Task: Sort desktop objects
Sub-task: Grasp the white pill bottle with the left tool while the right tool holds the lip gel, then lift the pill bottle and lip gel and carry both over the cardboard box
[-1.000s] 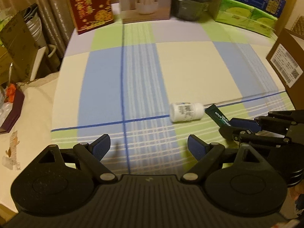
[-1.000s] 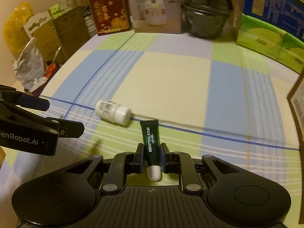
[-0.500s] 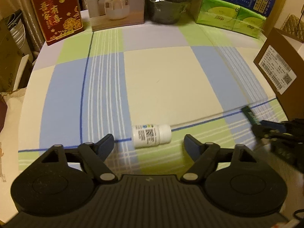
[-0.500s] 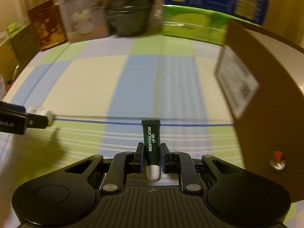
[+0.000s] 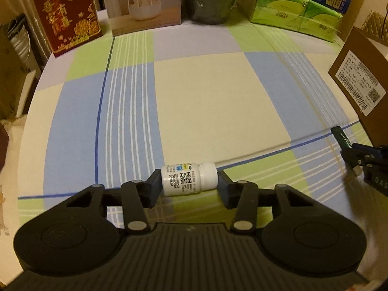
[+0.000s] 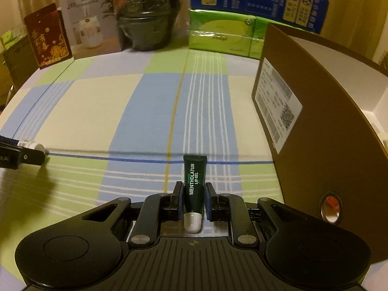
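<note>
Bottle (image 5: pixel 188 179), small and white, lies on its side on the checked worktop (image 5: pixel 218 101), between the 2 fingers of the left claw (image 5: pixel 188 181), which touch its base and cap. To lift it well, the grip should stay square on both ends. Right claw (image 6: pixel 192 200) is closed on a green lip gel tube (image 6: pixel 194 186), near the brown box (image 6: pixel 315 111). The inside of the box is mostly hidden.

- The right gripper (image 6: pixel 192 200) clamps a dark green Mentholatum lip gel tube (image 6: pixel 194 184), white cap toward the camera.
- A brown cardboard box (image 6: pixel 315 111) stands just right of the tube.
- Far left of the tube, the left gripper (image 6: pixel 23 154) grips a white bottle (image 6: pixel 32 144).
</note>
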Available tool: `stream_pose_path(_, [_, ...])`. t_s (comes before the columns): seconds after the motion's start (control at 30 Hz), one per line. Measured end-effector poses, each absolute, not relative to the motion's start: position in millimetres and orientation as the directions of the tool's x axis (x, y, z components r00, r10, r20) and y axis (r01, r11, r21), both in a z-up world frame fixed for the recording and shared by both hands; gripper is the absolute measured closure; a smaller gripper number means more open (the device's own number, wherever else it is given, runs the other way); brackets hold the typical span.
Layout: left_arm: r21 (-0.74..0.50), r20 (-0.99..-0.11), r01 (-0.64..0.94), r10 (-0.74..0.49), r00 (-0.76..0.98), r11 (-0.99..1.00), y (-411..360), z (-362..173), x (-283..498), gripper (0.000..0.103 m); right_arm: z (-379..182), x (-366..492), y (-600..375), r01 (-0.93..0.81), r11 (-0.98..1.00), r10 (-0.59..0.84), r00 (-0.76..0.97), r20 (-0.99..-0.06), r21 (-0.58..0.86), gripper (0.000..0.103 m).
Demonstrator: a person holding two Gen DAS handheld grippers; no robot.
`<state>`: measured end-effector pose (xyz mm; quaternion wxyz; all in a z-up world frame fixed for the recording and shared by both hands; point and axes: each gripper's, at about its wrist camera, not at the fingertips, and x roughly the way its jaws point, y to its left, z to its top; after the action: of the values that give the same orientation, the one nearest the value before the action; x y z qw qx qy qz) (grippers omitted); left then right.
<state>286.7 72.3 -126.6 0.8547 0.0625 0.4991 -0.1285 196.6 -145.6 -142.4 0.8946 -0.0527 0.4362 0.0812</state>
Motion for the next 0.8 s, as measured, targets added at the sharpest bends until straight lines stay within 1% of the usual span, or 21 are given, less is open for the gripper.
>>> stream_pose_path(0.2, [-0.019,-0.874,0.289,-0.156,0.461,0.957,73.1,-125.2,280.8,0.062,-144.4,195.4,-145.6,-0.234,0.971,0.114,0.612,-0.783,-0.042,0.089])
stream_pose_path(0.37, [-0.011,-0.878,0.3,-0.153,0.454,0.954,70.6,-122.5,270.6,0.062,-142.5,194.2,-149.4,-0.256,0.966,0.139,0.586,-0.798,-0.02,0.089])
stream_pose_path(0.8, [-0.027,-0.888,0.339,-0.178,0.423,0.941,55.7,-116.6,214.3,0.062,-138.6,146.6,-156.4,-0.345,0.938,0.196,0.533,-0.823,0.0,0.089])
